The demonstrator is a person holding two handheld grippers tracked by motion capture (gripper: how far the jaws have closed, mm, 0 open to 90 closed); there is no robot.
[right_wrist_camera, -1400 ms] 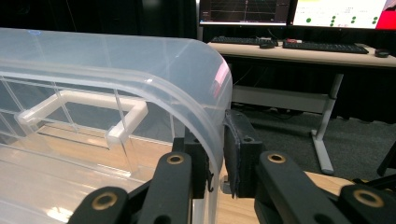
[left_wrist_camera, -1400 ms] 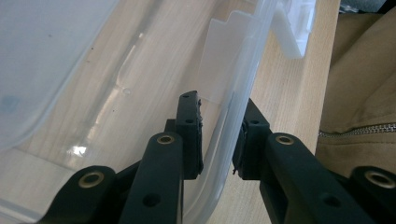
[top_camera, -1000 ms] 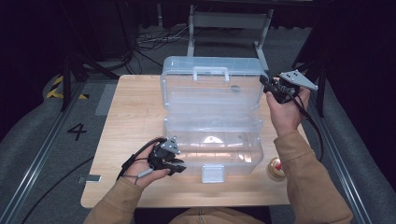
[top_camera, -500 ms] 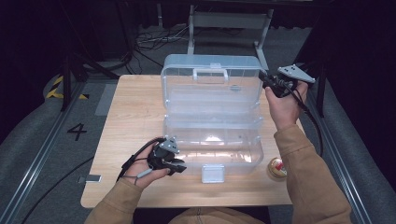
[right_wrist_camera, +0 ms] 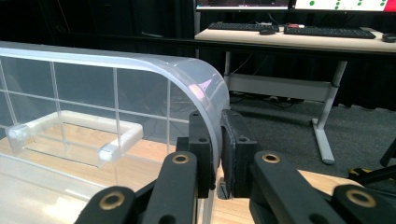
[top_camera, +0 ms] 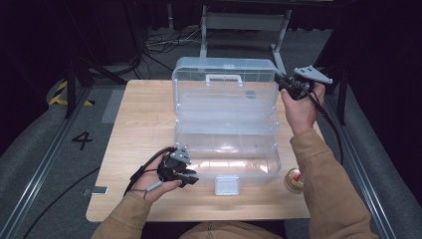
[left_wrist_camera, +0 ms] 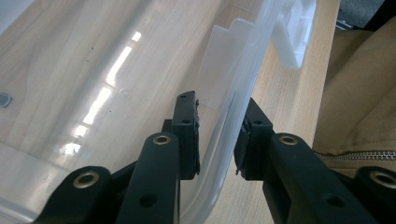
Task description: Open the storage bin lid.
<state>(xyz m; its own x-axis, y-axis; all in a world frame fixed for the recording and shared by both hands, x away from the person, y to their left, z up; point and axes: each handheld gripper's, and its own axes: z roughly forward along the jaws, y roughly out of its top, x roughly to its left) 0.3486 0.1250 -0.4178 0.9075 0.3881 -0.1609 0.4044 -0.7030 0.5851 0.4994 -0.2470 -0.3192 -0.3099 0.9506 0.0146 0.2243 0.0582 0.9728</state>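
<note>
Mostly open already: the clear plastic box sits mid-table, its lid stood upright at 12 o'clock, with swinging it fully back or shut apparently left. Right gripper is clamped tight on the lid's corner at 2 o'clock; left gripper straddles the front rim at 7 o'clock, jaws part-open, grip unclear. Wooden table, small round tin at 4 o'clock, dark room, desk with keyboards behind.

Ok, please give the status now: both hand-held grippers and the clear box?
Right hand-held gripper shut on lid corner, lid up. Left hand-held gripper straddles box front wall, not pinching. Small jar beside box, clear.
</note>
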